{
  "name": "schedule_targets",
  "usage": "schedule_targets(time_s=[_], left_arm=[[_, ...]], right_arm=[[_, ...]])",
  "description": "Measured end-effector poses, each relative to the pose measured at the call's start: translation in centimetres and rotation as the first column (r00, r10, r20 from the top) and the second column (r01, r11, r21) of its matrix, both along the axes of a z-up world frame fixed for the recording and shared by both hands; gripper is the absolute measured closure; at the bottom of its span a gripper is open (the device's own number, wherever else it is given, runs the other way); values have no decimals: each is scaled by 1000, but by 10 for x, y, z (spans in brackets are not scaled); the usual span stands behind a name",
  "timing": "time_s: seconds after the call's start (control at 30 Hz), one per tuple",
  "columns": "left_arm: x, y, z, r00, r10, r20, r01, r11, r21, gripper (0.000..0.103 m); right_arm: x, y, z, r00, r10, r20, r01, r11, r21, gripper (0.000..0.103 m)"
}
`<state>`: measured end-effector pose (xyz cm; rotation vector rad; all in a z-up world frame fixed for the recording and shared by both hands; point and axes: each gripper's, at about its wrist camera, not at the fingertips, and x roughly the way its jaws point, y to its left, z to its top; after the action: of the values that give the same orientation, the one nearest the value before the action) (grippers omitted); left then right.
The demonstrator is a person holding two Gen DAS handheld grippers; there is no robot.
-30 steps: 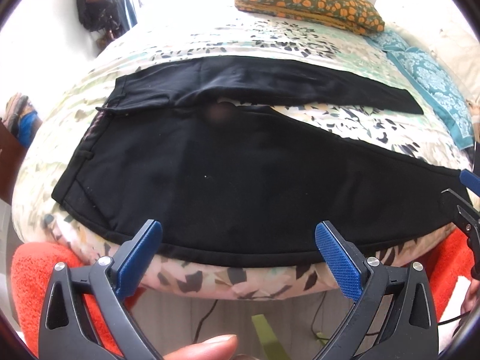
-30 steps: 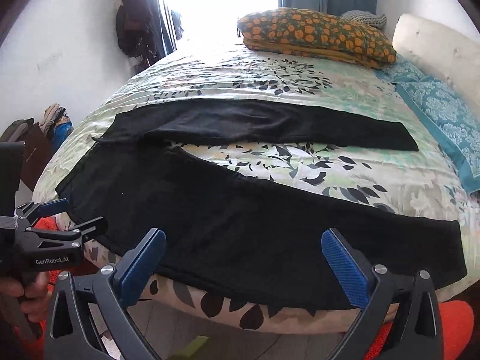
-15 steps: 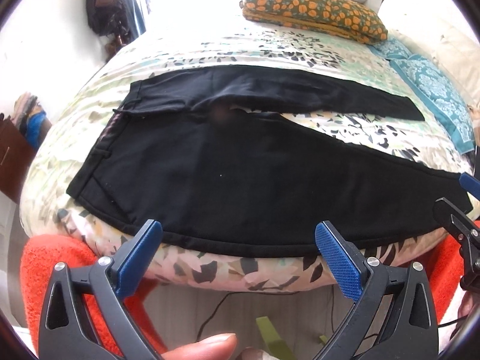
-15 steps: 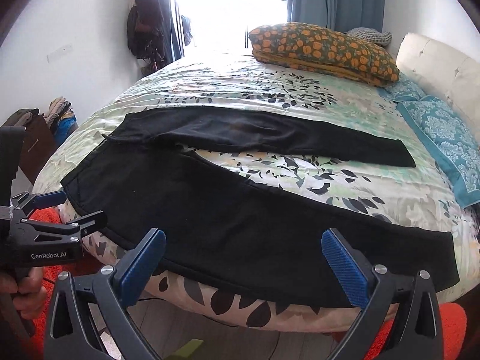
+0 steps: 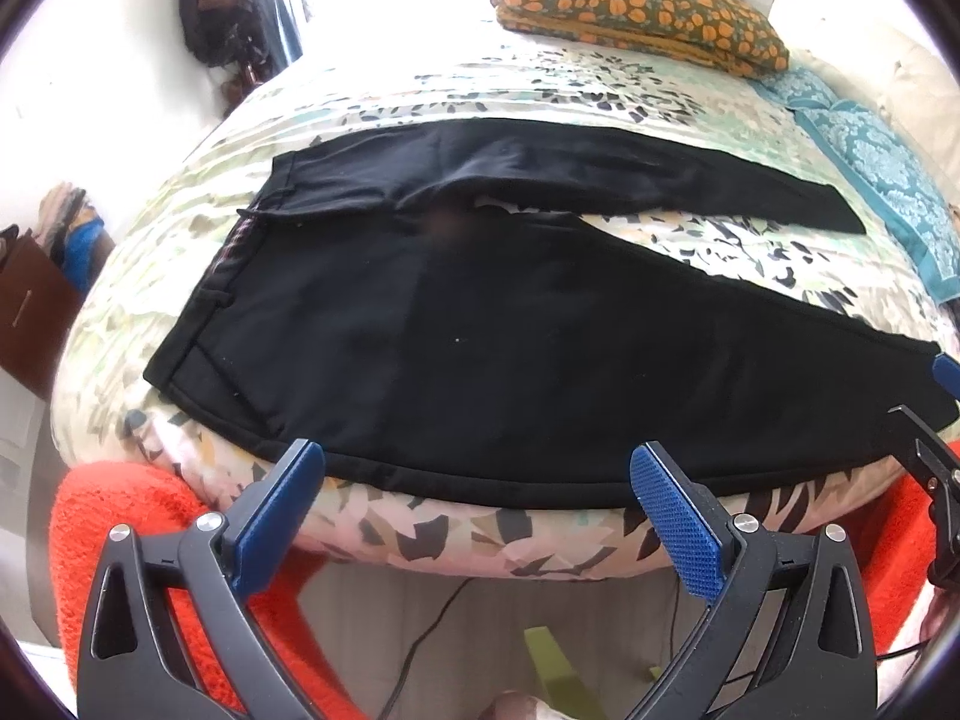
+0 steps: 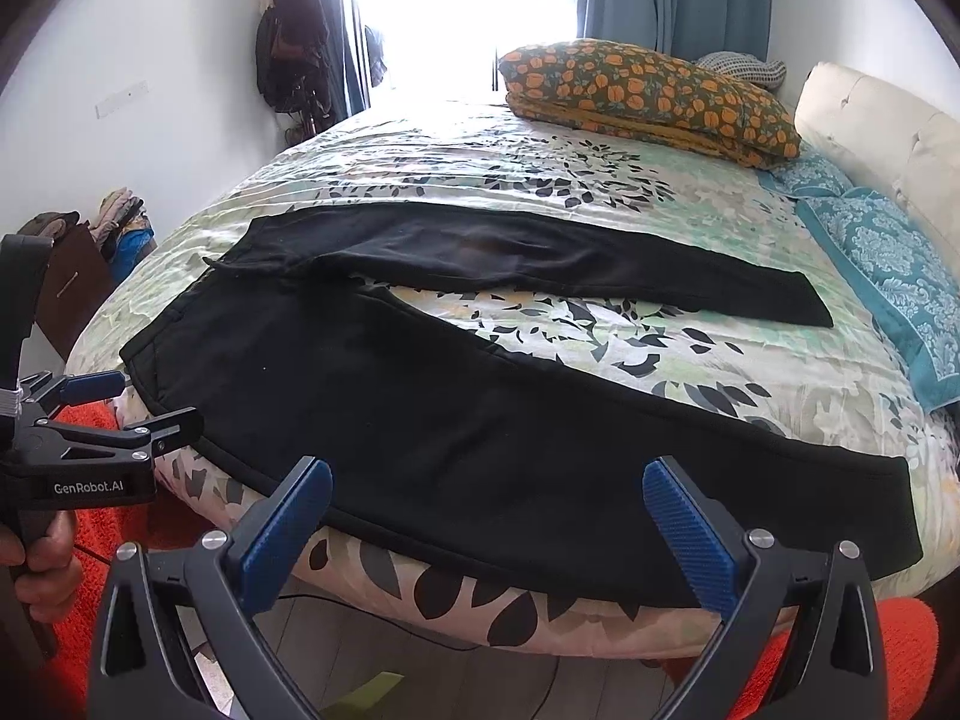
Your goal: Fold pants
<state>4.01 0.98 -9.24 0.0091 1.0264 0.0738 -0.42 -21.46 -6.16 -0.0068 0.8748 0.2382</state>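
Note:
Black pants lie flat on the floral bed, waistband to the left, the two legs spread apart to the right; they also show in the right wrist view. My left gripper is open and empty, just short of the near leg's hem edge at the bed's front. My right gripper is open and empty, in front of the near leg further right. The left gripper also shows in the right wrist view, open, near the waistband corner. The right gripper shows at the right edge of the left wrist view.
The bed has a floral cover. An orange-patterned pillow and a teal cloth lie at its far right. An orange rug covers the floor in front. A cable runs on the floor.
Both grippers have drawn back and risen slightly from the bed's front edge; the pants look a little further away. The pants have not moved. Both grippers stay open.

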Motion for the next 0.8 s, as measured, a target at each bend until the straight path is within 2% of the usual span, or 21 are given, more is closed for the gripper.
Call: schedule_targets(time_s=[0.2, 0.6, 0.67, 0.8], left_arm=[[9, 1, -10, 999, 11, -42, -11, 1000, 4, 1], [22, -4, -15, 999, 13, -34, -12, 999, 34, 1], [26, -3, -10, 1000, 18, 0, -18, 999, 29, 1], [36, 7, 20, 987, 35, 154, -40, 999, 28, 1]], right_arm=[[6, -9, -14, 999, -28, -41, 29, 999, 21, 0], [17, -20, -36, 994, -56, -92, 60, 997, 48, 0], [18, -22, -38, 994, -62, -95, 67, 996, 51, 0], [28, -40, -29, 994, -94, -58, 98, 993, 65, 0]])
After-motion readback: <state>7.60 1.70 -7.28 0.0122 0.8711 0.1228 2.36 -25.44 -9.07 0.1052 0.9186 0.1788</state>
